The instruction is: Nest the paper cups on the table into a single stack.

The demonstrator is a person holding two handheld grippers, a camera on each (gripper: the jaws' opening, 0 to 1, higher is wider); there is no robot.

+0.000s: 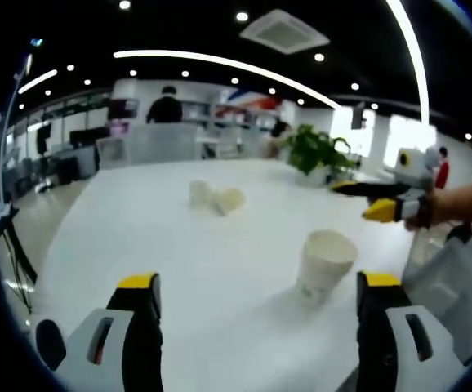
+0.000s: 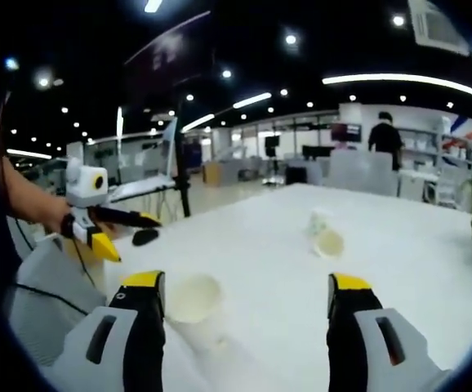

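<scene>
On the white table (image 1: 138, 237) an upright white paper cup (image 1: 324, 265) stands just ahead of my left gripper (image 1: 259, 286), close to its right finger; the jaws are wide apart and hold nothing. Farther back stands another cup (image 1: 199, 193) with a third cup (image 1: 229, 200) lying on its side next to it. My right gripper (image 1: 375, 200) reaches in from the right, above the table, jaws apart. In the right gripper view the right gripper (image 2: 246, 286) is open, the near cup (image 2: 193, 300) is beside its left finger, and the far pair (image 2: 324, 233) lies ahead. The left gripper (image 2: 109, 231) is at the left.
A potted green plant (image 1: 318, 151) stands at the table's far side. A small dark object (image 2: 144, 237) lies near the table edge. A pale grey seat-like shape (image 1: 456, 278) sits beside the table. A person (image 1: 165, 106) stands far back among the office desks.
</scene>
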